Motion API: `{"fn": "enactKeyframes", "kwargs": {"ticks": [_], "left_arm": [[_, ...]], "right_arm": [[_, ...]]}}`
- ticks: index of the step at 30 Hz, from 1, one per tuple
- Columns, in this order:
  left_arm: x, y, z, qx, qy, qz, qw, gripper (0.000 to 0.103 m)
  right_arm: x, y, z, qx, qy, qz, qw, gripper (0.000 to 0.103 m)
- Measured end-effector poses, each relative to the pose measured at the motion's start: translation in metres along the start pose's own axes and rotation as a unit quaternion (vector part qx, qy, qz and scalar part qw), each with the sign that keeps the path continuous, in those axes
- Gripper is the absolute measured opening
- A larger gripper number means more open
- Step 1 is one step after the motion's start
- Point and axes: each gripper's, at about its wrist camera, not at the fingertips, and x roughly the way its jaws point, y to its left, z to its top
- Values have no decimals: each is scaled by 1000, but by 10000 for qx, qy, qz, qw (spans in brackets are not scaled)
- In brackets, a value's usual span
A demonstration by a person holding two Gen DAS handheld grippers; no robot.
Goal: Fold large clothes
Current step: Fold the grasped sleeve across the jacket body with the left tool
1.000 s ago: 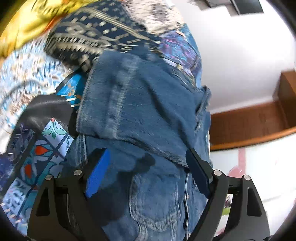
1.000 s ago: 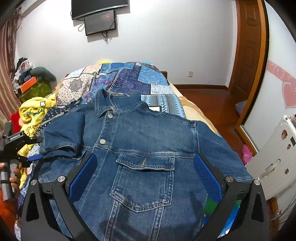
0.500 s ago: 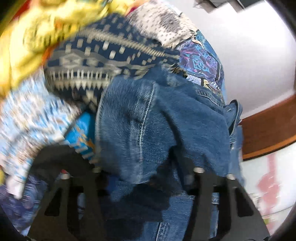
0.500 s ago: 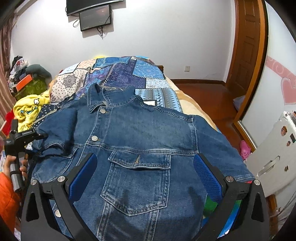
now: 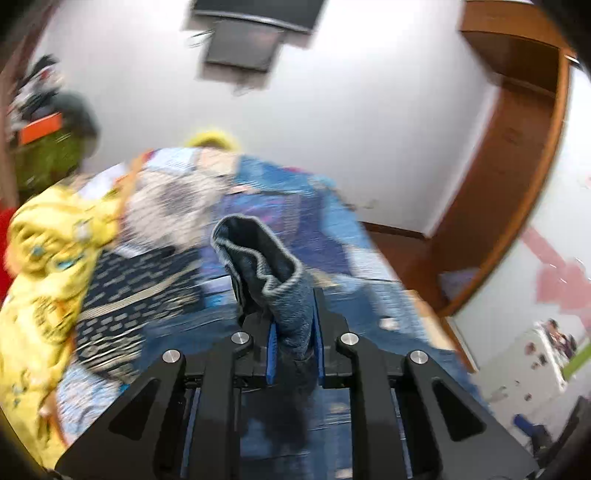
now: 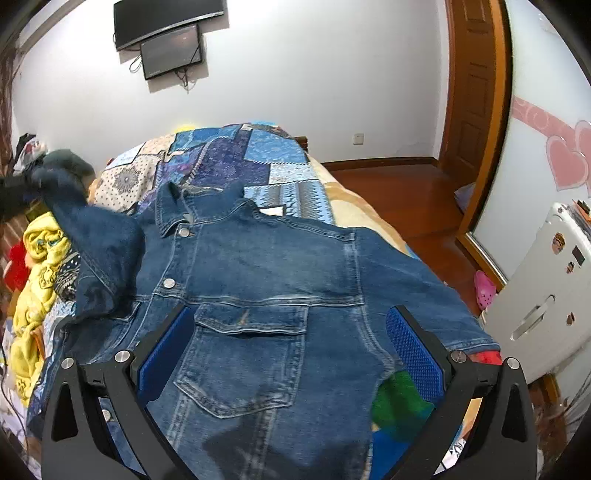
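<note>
One denim jacket (image 6: 266, 280), laid front-up on the patchwork quilt (image 6: 236, 162) of one bed; one chest pocket and two metal buttons in plain view. Two grippers. Left gripper (image 5: 294, 345): jaws closing, blue pads pinching the jacket's sleeve cuff (image 5: 266, 266), which stands lifted clear of the bed. Right gripper (image 6: 284, 350): jaws spread wide, holding nothing, poised above the jacket's chest. One yellow garment (image 6: 40, 258) heaped beside the lifted sleeve. Two wall screens (image 6: 170, 33).
</note>
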Motion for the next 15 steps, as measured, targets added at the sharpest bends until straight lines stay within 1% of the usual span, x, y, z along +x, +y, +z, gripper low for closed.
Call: {"fn": "enactKeyframes", "kwargs": {"ticks": [2,5,7,10,13,14,15], "left_arm": [[11,-36,2,176,69,-324,9993,14],[36,-80,-7,365,313,-650,9967,13],[59,-109,-24,434,573,-849,9938,13],[97,-142,-64,517,1076,-1040,9874,12],[142,-165,-112,645,1932,-1034,9736,12],[147,-170,-121,670,2110,-1021,9698,12],[156,-175,-135,709,2388,-1041,9629,12]], "right_arm": [[-3,-9,-1,50,-24,-50,10000,103],[-7,-22,-1,148,-69,-127,9998,103],[-7,-34,-2,243,-66,-185,9995,103],[-7,-48,-4,369,-17,-291,9989,103],[-5,-62,-10,451,87,-405,9981,103],[-3,-66,-11,462,131,-452,9978,103],[-2,-71,-14,470,173,-505,9975,103]]}}
